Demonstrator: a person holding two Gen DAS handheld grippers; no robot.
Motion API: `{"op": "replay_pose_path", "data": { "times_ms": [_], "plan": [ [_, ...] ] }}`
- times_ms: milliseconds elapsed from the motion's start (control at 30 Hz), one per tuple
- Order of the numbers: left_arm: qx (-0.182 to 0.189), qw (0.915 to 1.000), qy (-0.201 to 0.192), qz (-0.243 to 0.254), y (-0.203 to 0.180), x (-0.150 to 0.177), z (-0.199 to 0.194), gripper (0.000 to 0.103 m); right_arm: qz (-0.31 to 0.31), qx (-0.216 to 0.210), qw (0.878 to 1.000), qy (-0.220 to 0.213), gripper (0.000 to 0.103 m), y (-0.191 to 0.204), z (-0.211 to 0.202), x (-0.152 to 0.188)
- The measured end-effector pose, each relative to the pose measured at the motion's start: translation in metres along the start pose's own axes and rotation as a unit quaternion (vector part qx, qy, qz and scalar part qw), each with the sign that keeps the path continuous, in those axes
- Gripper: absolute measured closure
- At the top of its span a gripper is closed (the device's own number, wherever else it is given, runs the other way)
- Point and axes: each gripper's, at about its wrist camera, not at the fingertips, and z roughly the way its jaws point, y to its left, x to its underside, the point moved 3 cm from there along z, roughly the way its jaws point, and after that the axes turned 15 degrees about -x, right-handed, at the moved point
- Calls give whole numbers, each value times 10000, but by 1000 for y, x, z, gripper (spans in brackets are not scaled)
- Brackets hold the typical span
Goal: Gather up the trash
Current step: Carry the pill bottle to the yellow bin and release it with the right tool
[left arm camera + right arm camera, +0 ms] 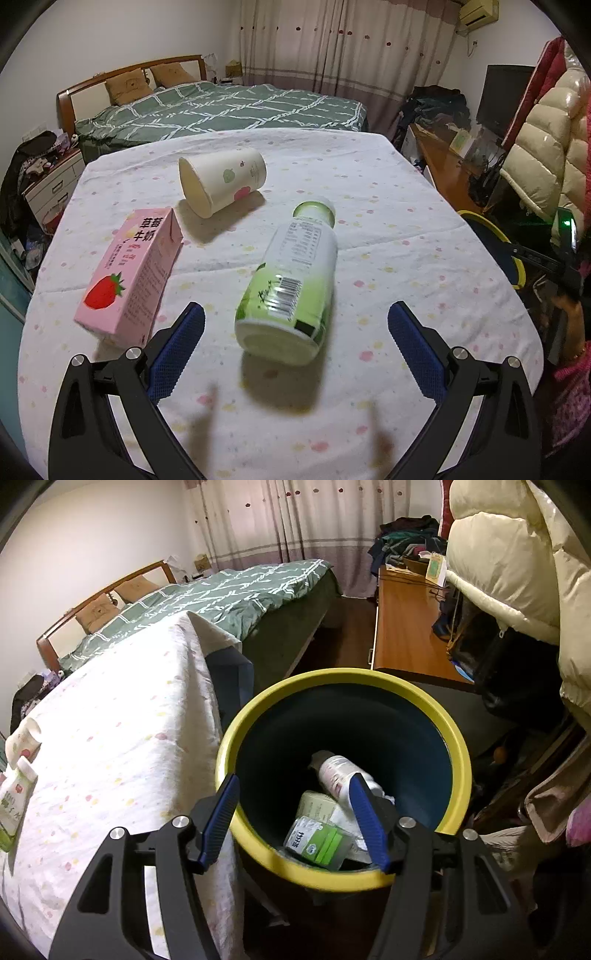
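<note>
Trash lay in two places: three pieces on the cloth-covered table (369,221) and several more already in the bin (332,679). On the table were one green-and-white bottle (291,280) on its side, one pink strawberry milk carton (129,273) lying flat to its left, and one paper cup (221,181) tipped over beyond them, all apart from one another. Only the left wrist view showed these three clearly; the right wrist view caught just the table's edge with two of them small at the far left. Only the right wrist view showed the inside of the yellow-rimmed bin, beside the table, holding one white bottle (343,771), one green-labelled container (317,840) and some paper-like scraps too jumbled to count. The left gripper (295,332) angled down over the table, its fingers wide apart on either side of the green bottle's base, touching nothing. The right gripper (295,812) tilted down above the bin's near rim, fingers apart and empty.
</note>
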Motion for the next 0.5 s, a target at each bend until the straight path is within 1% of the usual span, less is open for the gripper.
{"op": "replay_pose_path", "data": {
  "times_ms": [100,233,300,400,500],
  "plan": [
    [-10,9999,152,17,-1,4,12,20,20,-37,10000,5,44,0,-3,2],
    [26,9997,234,28,-2,12,22,26,53,-61,10000,15,44,-2,-4,3],
    [39,9998,192,21,-2,13,21,30,63,-73,9999,35,44,-3,-3,4],
    [37,9999,111,44,-2,11,23,33,84,-102,9999,58,44,-2,-1,7],
    [61,9999,153,41,-2,11,28,44,84,-147,9998,82,44,-2,1,8]
  ]
}}
